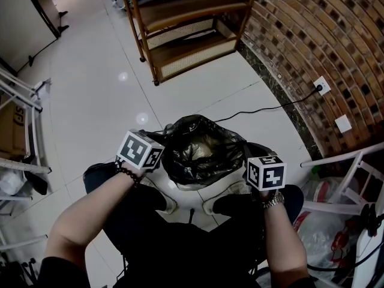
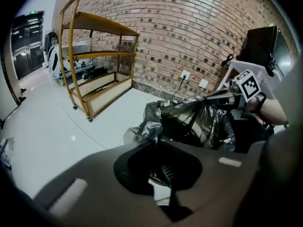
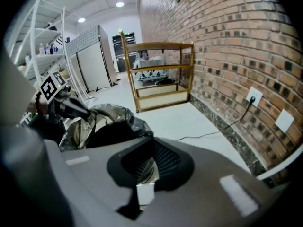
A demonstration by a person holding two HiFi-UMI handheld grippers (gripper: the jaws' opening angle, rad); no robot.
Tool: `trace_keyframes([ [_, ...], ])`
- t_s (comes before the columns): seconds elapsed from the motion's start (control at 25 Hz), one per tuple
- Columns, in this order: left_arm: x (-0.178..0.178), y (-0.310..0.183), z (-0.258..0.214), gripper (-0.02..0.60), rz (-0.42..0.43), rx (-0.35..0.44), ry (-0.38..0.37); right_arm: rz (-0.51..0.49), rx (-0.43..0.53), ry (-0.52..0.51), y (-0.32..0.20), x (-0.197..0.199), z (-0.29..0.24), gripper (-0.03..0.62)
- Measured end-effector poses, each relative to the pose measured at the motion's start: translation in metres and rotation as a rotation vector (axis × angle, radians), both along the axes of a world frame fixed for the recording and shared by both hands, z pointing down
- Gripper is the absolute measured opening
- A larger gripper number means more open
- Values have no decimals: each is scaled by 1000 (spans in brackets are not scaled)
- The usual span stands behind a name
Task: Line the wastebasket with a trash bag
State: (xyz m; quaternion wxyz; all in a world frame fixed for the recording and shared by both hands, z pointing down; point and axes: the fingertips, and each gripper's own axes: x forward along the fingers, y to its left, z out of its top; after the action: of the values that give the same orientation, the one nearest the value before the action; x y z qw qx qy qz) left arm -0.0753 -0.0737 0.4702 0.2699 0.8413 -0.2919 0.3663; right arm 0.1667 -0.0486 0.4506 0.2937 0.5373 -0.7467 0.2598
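Nearby: wooden shelf, floor cable beyond trash bag; brick wall right.

A storeroom-like indoor space: brick wall, glossy white tile floor, wooden shelf unit, white metal racks

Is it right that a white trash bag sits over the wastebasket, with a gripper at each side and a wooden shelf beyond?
No: the trash bag is black, not white, as the head view shows. The rest holds: the left gripper and right gripper are at its sides, and the wooden shelf stands beyond.
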Motion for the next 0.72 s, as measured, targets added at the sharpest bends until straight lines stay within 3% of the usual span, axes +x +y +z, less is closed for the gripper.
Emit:
trace_keyframes([
  [0.36, 10, -3, -12, 8, 27, 35, 9, 9, 66, -8, 1, 6, -28, 5],
  [0.72, -25, 14, 24, 8, 4, -34, -88, -50, -32, -3, 13, -15, 9, 5],
])
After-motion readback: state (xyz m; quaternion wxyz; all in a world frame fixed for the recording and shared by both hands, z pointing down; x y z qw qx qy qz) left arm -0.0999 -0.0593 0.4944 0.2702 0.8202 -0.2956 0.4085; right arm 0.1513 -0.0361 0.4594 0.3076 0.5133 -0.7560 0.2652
